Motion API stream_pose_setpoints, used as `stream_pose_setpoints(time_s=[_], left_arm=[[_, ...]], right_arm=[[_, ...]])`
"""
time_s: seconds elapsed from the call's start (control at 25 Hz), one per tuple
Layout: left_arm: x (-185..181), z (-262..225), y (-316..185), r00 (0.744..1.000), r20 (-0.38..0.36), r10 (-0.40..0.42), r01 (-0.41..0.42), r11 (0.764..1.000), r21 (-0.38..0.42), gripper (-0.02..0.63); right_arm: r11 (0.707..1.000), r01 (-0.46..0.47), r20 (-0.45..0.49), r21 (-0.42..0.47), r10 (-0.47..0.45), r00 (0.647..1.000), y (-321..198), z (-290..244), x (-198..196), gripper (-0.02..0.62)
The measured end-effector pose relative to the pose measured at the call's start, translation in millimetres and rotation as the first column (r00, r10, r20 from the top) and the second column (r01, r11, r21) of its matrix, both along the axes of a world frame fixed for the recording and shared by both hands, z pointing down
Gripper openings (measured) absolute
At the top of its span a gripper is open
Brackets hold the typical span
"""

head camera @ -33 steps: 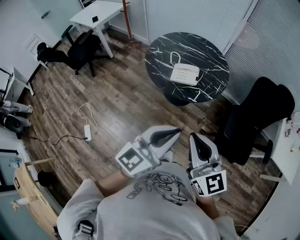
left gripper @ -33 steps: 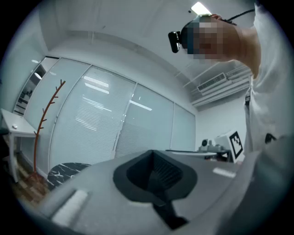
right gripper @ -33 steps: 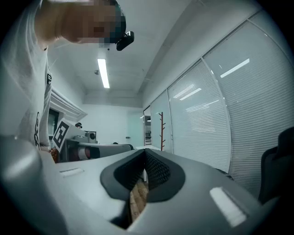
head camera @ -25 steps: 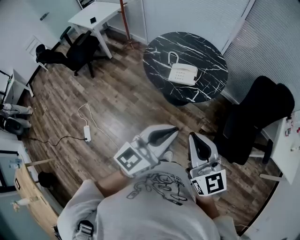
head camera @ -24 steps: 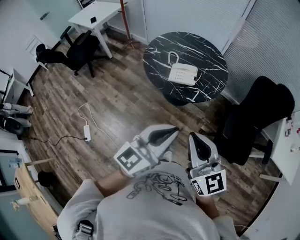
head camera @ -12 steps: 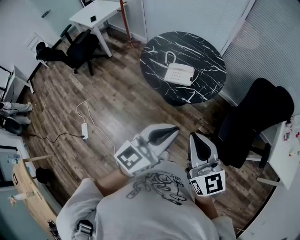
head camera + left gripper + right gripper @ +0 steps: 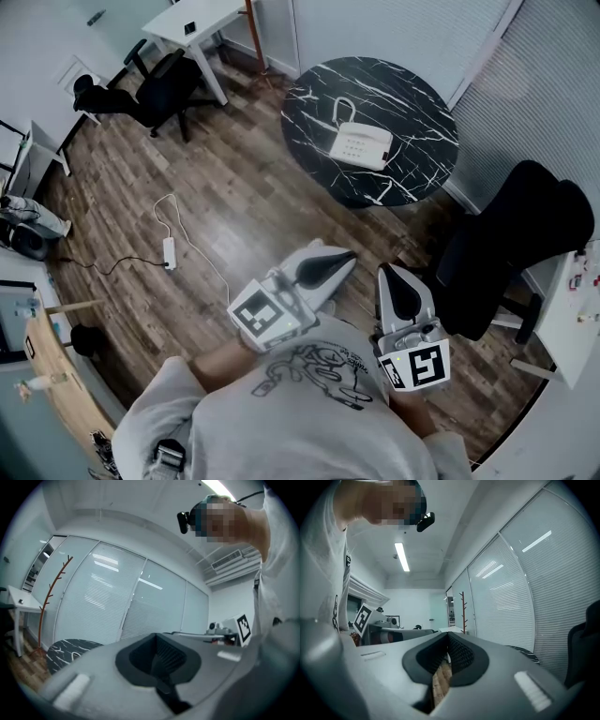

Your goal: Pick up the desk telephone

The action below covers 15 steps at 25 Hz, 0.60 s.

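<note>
left gripper [image 7: 345, 259] and right gripper [image 7: 387, 274] closed, empty; reach the distant desk telephone [image 7: 361, 146] like this and you'd shove it.

The phone [image 7: 360, 145] at upper centre is white; its table [image 7: 412, 103] is black with white veins. The floor [image 7: 234, 211] is brown wood-grain planks, the chair [image 7: 511, 234] at right black.

The desk telephone [image 7: 359, 146] is white and low-bodied. It lies face up and slantwise on the round black, white-veined desk [image 7: 412, 103], in the upper middle of the head view, near the desk's centre. Small dark keys dot its top. Its white cord [image 7: 341, 106] loops toward the upper left.
</note>
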<state>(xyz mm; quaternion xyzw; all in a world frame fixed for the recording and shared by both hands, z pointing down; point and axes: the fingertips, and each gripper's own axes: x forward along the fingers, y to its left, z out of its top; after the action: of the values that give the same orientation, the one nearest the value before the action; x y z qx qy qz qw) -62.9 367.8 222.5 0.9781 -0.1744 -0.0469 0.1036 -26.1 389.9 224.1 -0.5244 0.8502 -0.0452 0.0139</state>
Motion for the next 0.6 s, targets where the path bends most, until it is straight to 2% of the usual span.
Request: stream_pose_setpoints(time_s=[0.28,0.6], left_arm=[[8.9,12.2,-47.5,1.0,-0.007,0.019,-0.019,1.0,-0.007,0.0],[21.4,15.0,-149.3,0.999,-0.019,0.036,-0.036,0.999,-0.022,0.001]], right_arm=[[1.0,-0.01,-0.01,-0.008,0.01,1.0,-46.3,11.2,5.9,0.005],[1.0,-0.027,-0.023,-0.014,0.027,0.999,-145.9,14.2,19.4,0.005]])
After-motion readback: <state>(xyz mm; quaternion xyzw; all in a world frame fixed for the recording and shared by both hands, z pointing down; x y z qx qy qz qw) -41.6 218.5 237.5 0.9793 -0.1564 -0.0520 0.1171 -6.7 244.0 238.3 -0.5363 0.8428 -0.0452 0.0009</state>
